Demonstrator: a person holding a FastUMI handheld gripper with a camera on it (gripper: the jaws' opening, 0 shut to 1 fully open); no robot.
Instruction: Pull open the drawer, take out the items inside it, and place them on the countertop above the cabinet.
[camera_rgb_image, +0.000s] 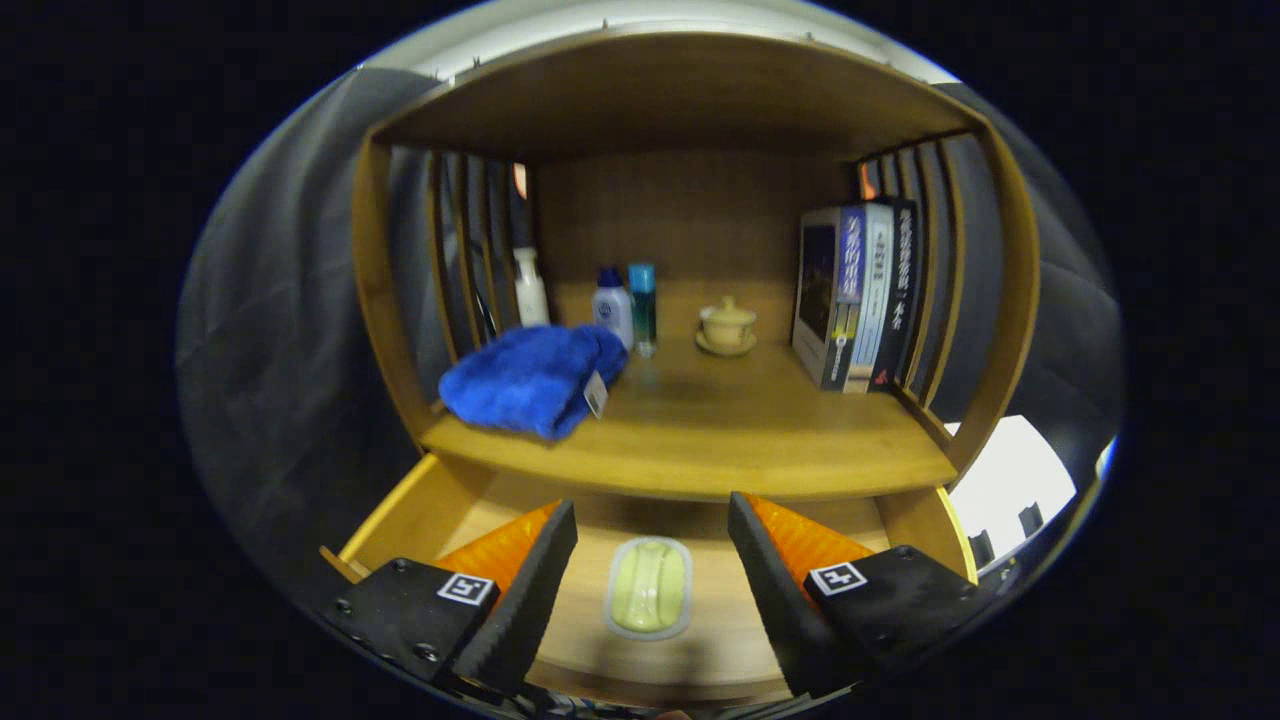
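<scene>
Pale green oval soap bar in a white dish (649, 587): lies in the open wooden drawer (420, 515), between the spread fingers of the tool (652, 525). Advice: descend centred, pinch the dish's long sides evenly, lift level to the tabletop (720, 420).

Soap dish (649, 587) in drawer (420, 510), below countertop (700, 430)

The books (860, 295) at the right end of the shelf carry spine lettering too blurred to read. The tag on the blue towel (530, 378) is illegible too.
</scene>
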